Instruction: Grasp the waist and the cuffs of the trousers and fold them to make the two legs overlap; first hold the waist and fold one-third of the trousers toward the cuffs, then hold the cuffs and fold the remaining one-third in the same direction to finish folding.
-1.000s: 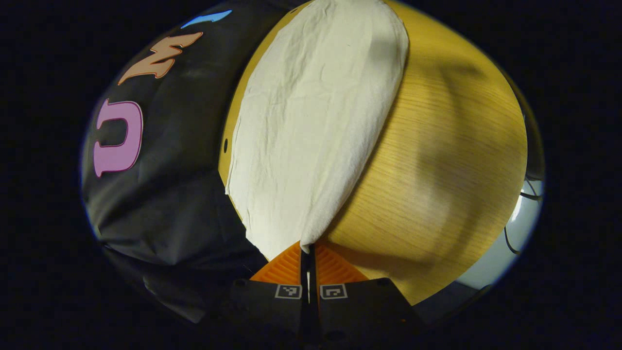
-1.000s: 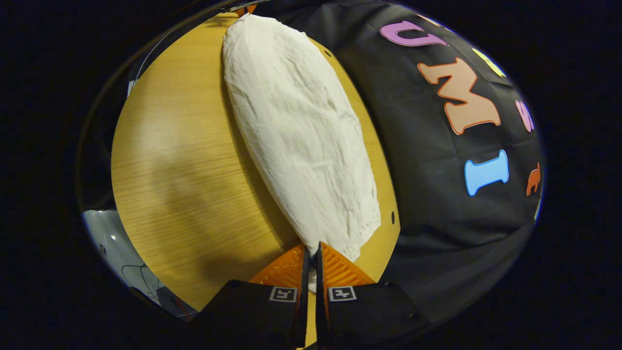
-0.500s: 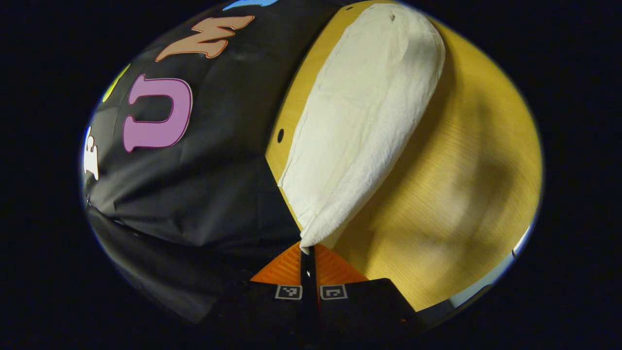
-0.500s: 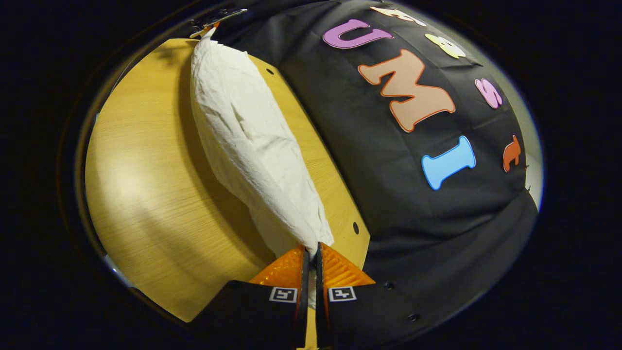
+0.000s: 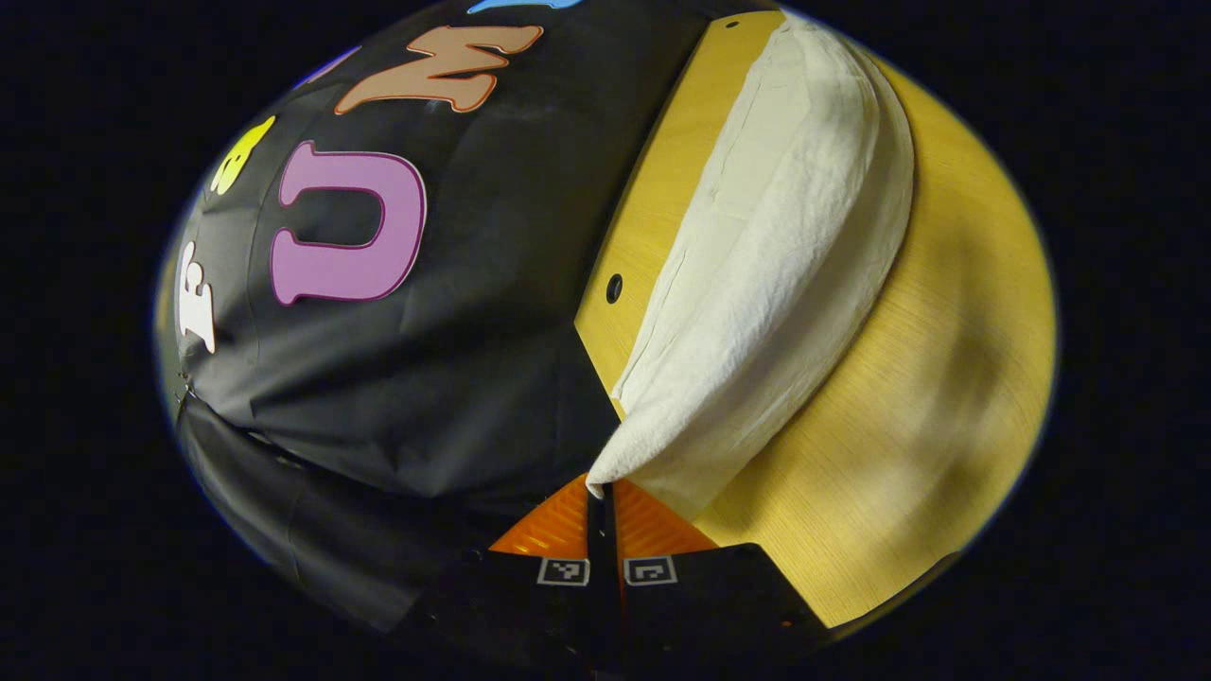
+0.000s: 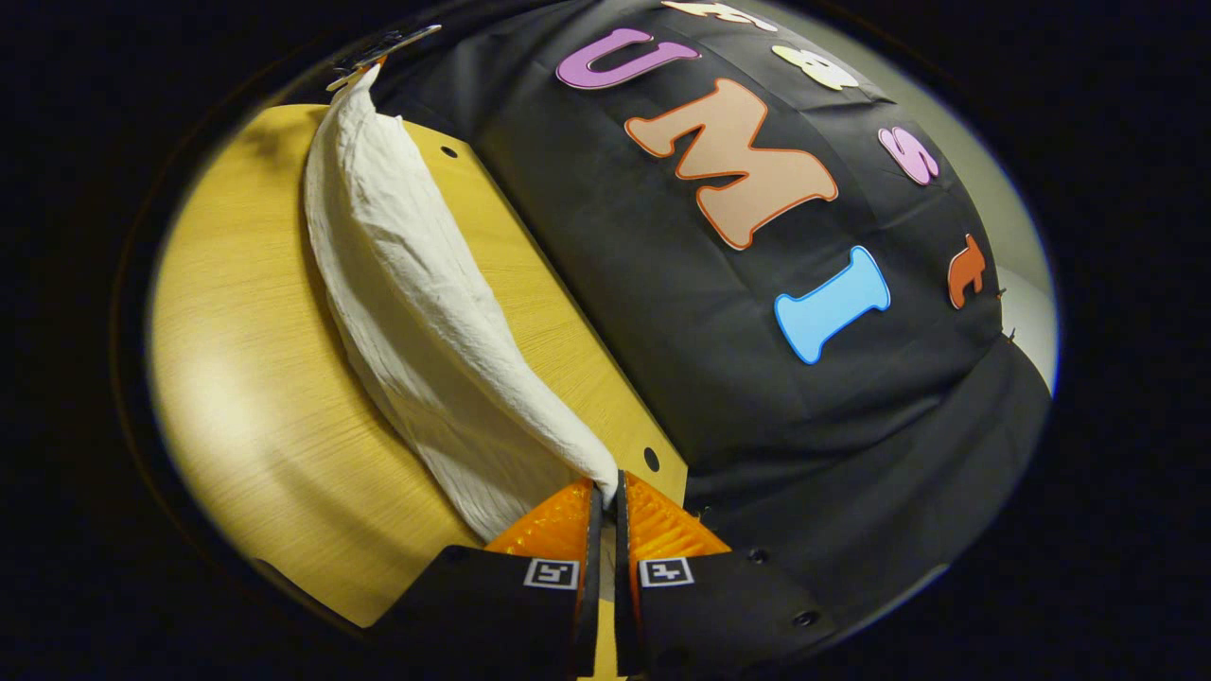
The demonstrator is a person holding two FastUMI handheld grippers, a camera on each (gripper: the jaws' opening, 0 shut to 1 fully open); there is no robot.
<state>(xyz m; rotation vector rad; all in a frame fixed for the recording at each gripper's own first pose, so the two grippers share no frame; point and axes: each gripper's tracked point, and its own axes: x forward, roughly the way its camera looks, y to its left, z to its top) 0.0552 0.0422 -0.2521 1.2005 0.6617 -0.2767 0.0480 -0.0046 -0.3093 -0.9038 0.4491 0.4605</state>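
Note:
White trousers (image 5: 776,265) stretch lengthwise over the wooden table (image 5: 946,378), one long edge lifted off the wood. My left gripper (image 5: 598,492) is shut on one end of that lifted edge. In the right gripper view the same white trousers (image 6: 407,303) run away from me, and my right gripper (image 6: 605,494) is shut on the near end of the raised edge. The other gripper (image 6: 364,68) shows far off at the cloth's far end, also pinching it. The cloth folds over along its length, hanging as a curved flap between both grips.
The table's back edge (image 5: 653,199) runs along the black cloth wall (image 5: 454,359), with a small round hole (image 5: 614,287) near it. In the right gripper view a hole (image 6: 650,460) sits by the table's corner. Bare wood (image 6: 246,378) lies on the near side of the trousers.
Both grippers have lifted the held edge and carried it toward the wall side; the trousers went from lying flat and wide to a narrower, folded-over flap. Both stay shut.

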